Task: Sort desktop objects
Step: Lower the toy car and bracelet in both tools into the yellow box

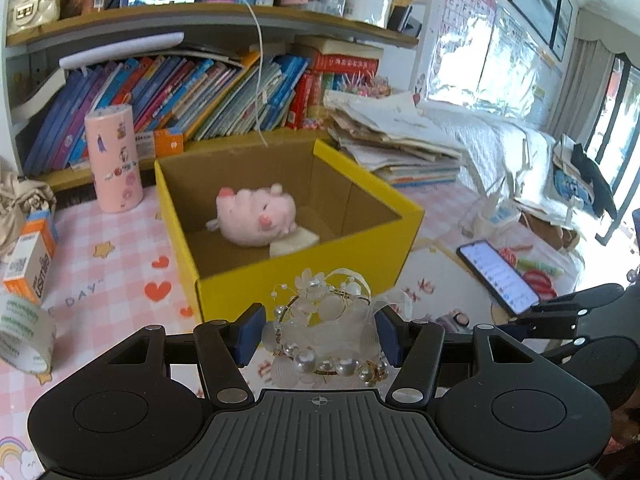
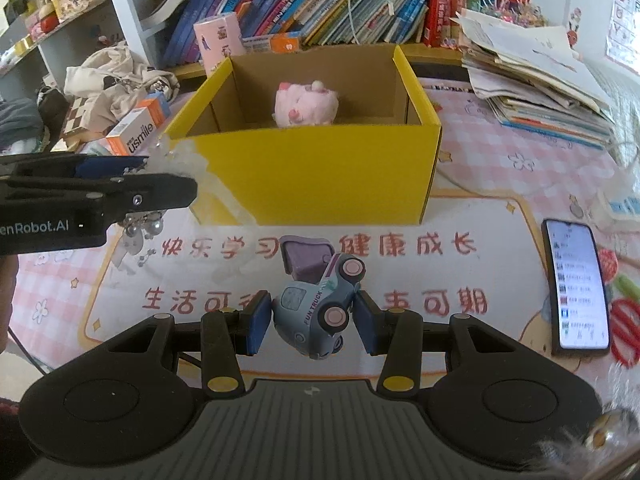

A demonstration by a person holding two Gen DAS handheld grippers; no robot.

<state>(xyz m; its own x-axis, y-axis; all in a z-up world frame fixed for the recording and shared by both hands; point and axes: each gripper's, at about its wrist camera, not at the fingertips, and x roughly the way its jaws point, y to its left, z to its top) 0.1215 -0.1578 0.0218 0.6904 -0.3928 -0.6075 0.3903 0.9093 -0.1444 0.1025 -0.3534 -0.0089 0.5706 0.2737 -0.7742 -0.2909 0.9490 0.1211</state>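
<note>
Through my left wrist camera, my left gripper (image 1: 318, 334) is clenched on a pearl headpiece (image 1: 326, 334), its blue pads pressing the beads and ribbon from both sides. Just beyond it stands the yellow box (image 1: 304, 276), open at the top, with a pink plush (image 1: 256, 216) lying inside on the cardboard floor. A pink tin (image 1: 114, 160) stands upright left of the box, near the books (image 1: 180, 96). A phone (image 1: 496, 276) lies face up to the right, screen lit, and a tape roll (image 1: 24, 336) sits at the left edge on the checked mat (image 1: 116, 272).

Through my right wrist camera, my right gripper (image 2: 312, 320) grips a toy truck (image 2: 320, 304) between its pads, the truck tipped on its side with wheels facing up. The box (image 2: 320, 176) stands ahead, the plush (image 2: 306, 106) near its back wall. My left gripper (image 2: 156, 176) reaches in from the left, beside the box's near corner, the headpiece (image 2: 176, 156) in its grasp. The phone (image 2: 576, 288) lies to the right.
</note>
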